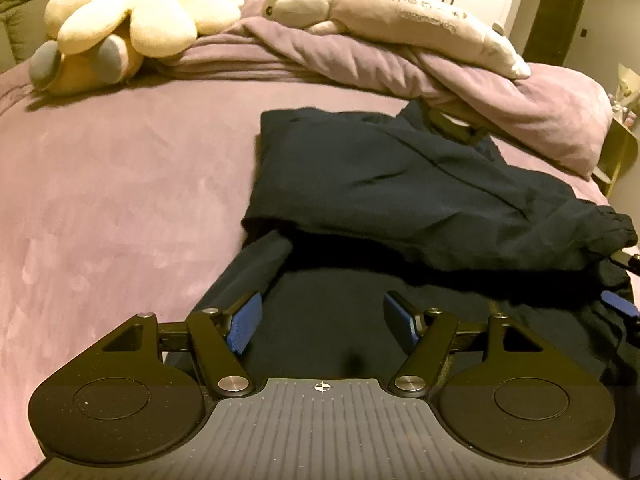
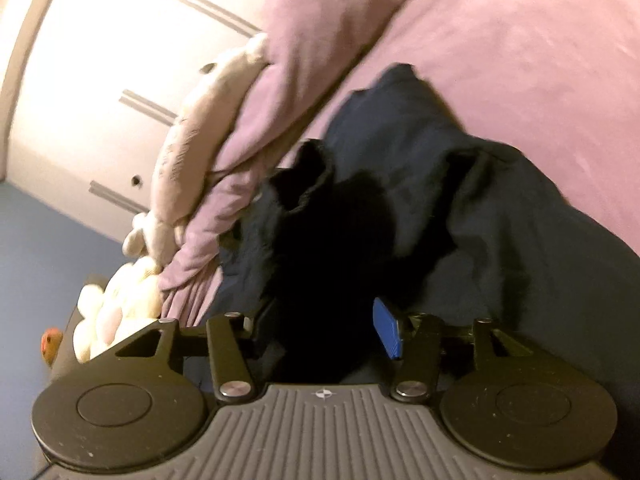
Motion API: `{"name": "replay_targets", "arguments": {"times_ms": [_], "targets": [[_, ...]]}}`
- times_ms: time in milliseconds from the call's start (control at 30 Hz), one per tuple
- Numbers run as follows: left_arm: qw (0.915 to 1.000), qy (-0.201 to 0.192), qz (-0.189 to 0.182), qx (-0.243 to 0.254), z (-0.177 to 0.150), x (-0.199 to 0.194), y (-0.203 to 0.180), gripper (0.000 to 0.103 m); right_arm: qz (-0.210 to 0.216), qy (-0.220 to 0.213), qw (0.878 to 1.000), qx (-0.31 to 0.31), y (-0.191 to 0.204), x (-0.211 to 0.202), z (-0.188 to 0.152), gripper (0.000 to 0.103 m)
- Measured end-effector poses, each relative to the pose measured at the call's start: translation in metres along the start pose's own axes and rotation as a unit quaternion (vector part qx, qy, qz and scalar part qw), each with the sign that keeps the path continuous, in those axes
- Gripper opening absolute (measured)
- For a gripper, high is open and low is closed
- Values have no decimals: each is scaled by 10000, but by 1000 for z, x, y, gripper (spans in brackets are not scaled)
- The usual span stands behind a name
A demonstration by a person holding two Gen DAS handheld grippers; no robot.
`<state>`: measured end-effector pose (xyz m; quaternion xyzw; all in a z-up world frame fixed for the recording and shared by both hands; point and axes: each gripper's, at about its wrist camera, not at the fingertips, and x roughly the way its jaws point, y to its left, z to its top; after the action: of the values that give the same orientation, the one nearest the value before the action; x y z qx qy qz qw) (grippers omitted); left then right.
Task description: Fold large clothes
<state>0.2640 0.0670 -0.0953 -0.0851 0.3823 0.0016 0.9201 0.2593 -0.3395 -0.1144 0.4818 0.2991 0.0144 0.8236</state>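
Under the wide left hand-held gripper (image 1: 322, 324) lie half-folded clothes (image 1: 400, 184); right hand-held gripper (image 2: 324, 328) wide too; next, grab an edge.

Mauve-covered bed (image 1: 120, 168) before white wardrobe doors (image 2: 100, 80), floor (image 2: 24, 280) seemingly blue.

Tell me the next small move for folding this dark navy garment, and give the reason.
Probably close the left tool on the cloth between its blue pads. Its jaws stand open with the dark navy garment lying between them, one layer already folded over on the purple bedsheet. The right tool also stands open over dark fabric, so nothing looks gripped yet.
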Motion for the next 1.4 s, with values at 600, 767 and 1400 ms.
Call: {"name": "replay_targets", "arguments": {"times_ms": [600, 767, 1400], "targets": [[9984, 70, 444, 329, 39, 55, -10, 78, -102, -634, 9772, -2024, 101, 26, 30, 0], [9990, 97, 396, 194, 41, 63, -7, 79, -486, -278, 9842, -1682, 71, 21, 46, 47], [9977, 185, 609, 222, 30, 69, 0, 81, -103, -45, 9961, -871, 17, 26, 21, 17]]}}
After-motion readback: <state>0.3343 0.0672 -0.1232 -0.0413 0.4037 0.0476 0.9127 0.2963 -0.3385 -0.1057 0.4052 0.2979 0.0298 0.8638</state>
